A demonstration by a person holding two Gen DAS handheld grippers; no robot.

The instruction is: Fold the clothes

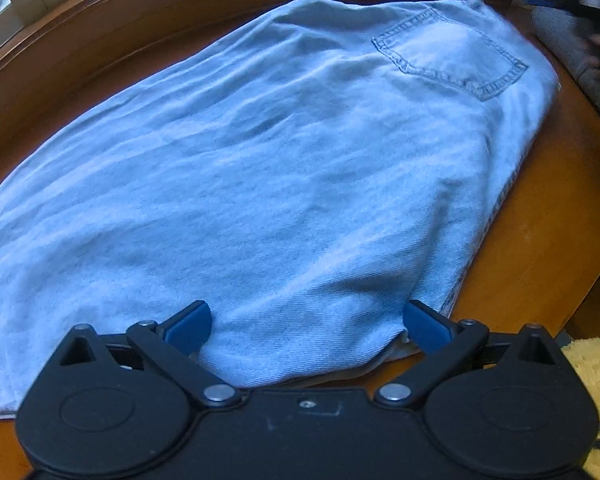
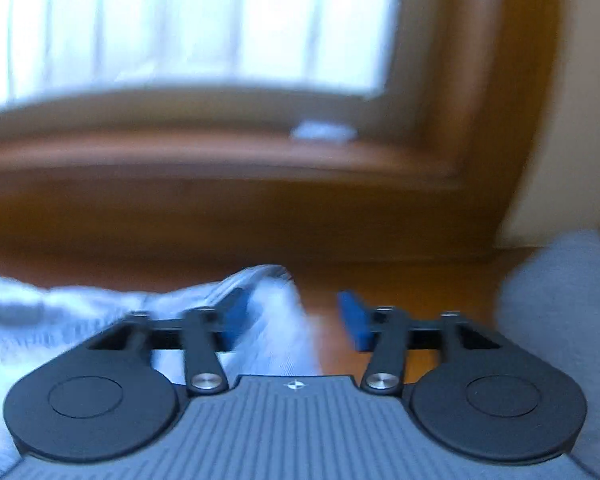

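Light denim garment (image 1: 260,168) shown spread on the wooden counter (image 1: 540,240), both the left hand-held gripper (image 1: 306,322) and right hand-held gripper (image 2: 294,318) standing apart over its edges, nothing clamped; a shallow pinch could let the fold be lost

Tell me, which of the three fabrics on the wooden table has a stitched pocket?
The light blue denim garment, spread across the table's middle. The grey cloth and fluffy yellow cloth at the edges show none.
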